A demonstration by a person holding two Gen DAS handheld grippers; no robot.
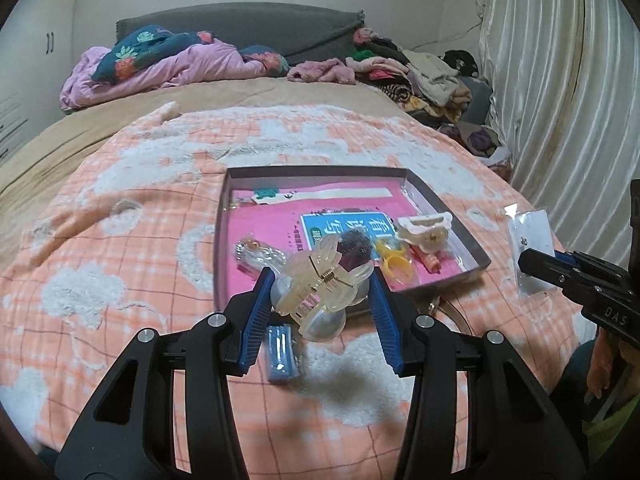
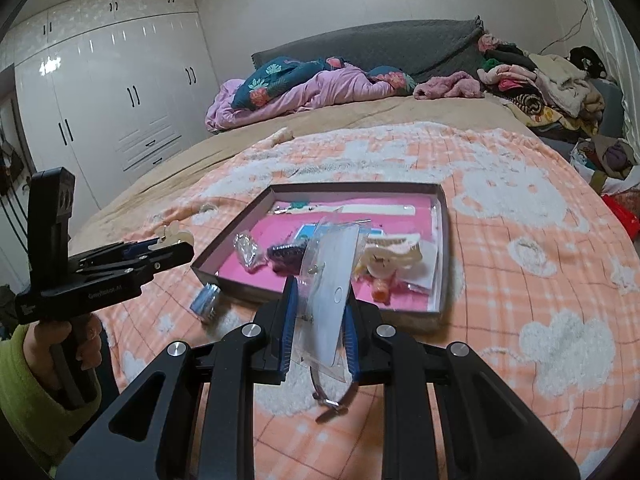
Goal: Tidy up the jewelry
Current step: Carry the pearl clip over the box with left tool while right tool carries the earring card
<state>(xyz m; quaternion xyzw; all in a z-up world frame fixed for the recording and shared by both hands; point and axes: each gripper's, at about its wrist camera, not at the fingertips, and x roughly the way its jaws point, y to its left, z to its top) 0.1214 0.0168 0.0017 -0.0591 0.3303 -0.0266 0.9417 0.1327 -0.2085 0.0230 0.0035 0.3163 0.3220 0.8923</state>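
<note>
My left gripper is shut on a translucent yellowish hair claw clip, lifted above the near edge of a shallow tray with a pink floor. My right gripper is shut on a clear plastic packet with a white card and small earrings, also raised over the tray's near side. In the tray lie a white hair claw, a yellow ring, a dark purple piece and a small clear bag. The right wrist view shows the left gripper at the left.
The tray rests on an orange and white blanket spread over a bed. A small blue item and a metal bangle lie on the blanket near me. Bedding and piled clothes fill the far end; white wardrobes stand left.
</note>
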